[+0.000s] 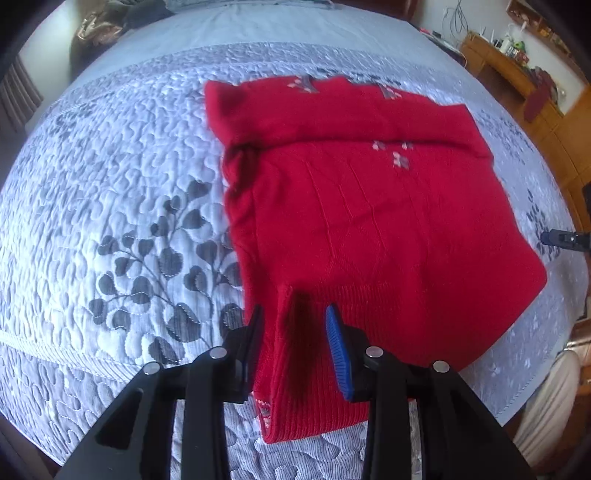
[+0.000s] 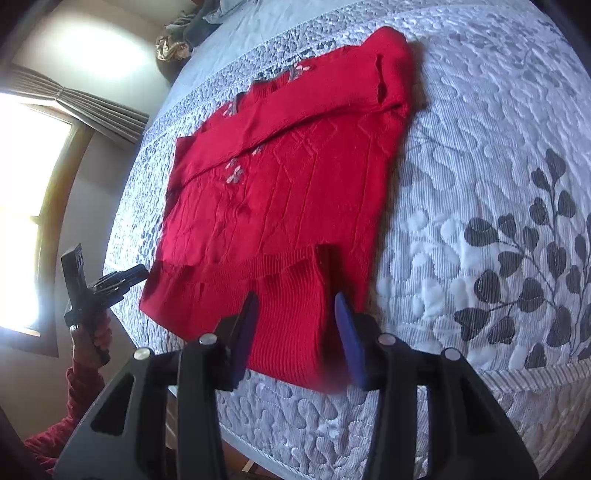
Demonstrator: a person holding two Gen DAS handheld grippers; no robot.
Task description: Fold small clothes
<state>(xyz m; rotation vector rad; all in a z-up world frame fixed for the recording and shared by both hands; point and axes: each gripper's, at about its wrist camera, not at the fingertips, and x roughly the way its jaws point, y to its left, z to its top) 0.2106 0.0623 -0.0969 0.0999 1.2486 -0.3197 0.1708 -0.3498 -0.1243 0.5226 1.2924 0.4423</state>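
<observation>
A small red knitted sweater (image 1: pixel 369 221) lies flat on the bed, sleeves folded across its chest, ribbed hem toward me. It also shows in the right wrist view (image 2: pixel 280 192). My left gripper (image 1: pixel 295 328) is open, its jaws on either side of the hem's near left corner. My right gripper (image 2: pixel 295 317) is open, its jaws on either side of the hem's right part. The right gripper's tip (image 1: pixel 561 238) shows at the right edge of the left wrist view. The left gripper (image 2: pixel 122 278), held in a hand, shows by the hem's left corner in the right wrist view.
The bed carries a grey-white quilted cover (image 1: pixel 129 206) with dark leaf patterns (image 2: pixel 517 266). A wooden desk (image 1: pixel 509 74) with small items stands at the far right. A curtained window (image 2: pixel 33 184) is to the left. Dark bedding (image 2: pixel 192 26) lies at the head.
</observation>
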